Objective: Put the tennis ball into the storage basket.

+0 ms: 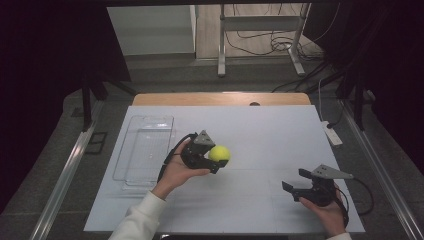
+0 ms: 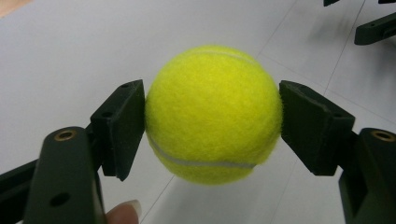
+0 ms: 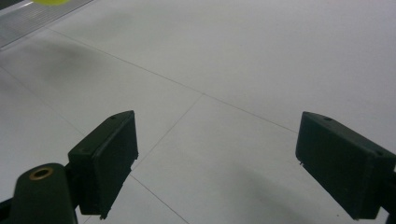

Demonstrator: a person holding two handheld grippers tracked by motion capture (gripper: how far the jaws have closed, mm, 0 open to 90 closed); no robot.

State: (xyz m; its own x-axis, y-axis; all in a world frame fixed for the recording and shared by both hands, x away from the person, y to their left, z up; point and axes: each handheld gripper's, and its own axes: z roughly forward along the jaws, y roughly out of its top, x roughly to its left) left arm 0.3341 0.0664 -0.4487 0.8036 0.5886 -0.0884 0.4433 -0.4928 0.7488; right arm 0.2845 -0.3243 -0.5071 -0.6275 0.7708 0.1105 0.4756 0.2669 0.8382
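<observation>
Yellow felt: the tennis ball is hanging above the white table, just right of the clear tray.
Left gripper: its jaws are clamping the ball's sides.
Right gripper: its jaws are standing wide apart, holding nothing, over bare table.

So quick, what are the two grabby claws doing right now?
Left gripper: closed on the tennis ball, holding it above the table.
Right gripper: open, holding nothing.

left gripper clamped; right gripper agape
</observation>
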